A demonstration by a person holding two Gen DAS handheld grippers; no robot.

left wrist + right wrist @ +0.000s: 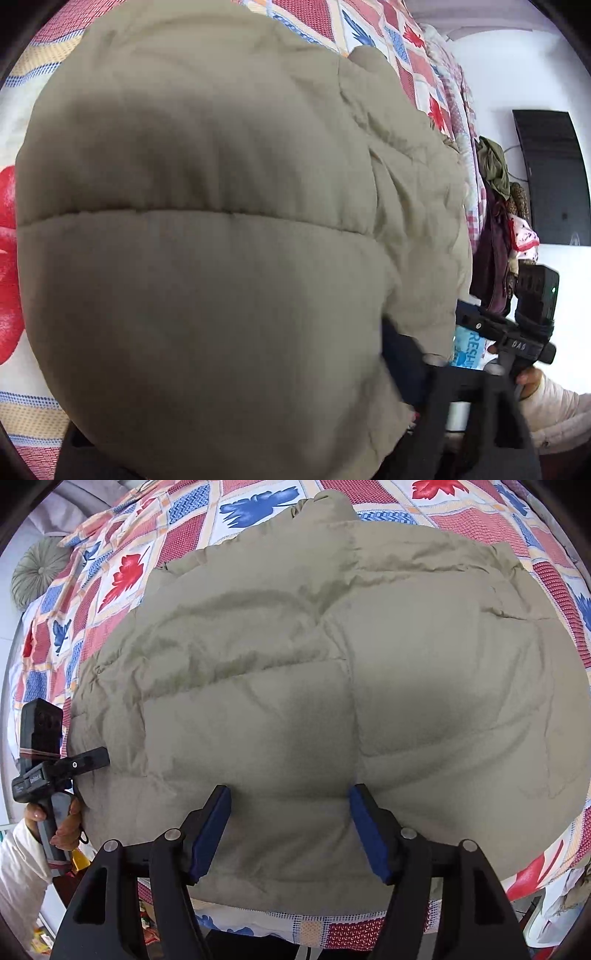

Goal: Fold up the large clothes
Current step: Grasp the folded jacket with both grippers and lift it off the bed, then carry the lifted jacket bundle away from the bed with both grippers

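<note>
The jacket (pixel 314 672) — a puffy olive one — lies spread flat on the patterned quilt (pixel 122 576), its long axis running away from the near bed edge toward the collar at the far end. The right gripper (pixel 290 830) points down over the near hem, jaws apart and astride a padded panel, pads not visibly pinching it. The left gripper (pixel 88 762) sits at the jacket's left edge, the nearer one to that side; in its own view the fabric (pixel 221 258) hides most of the fingers, so whether it has cloth I cannot tell — probably not yet.
</note>
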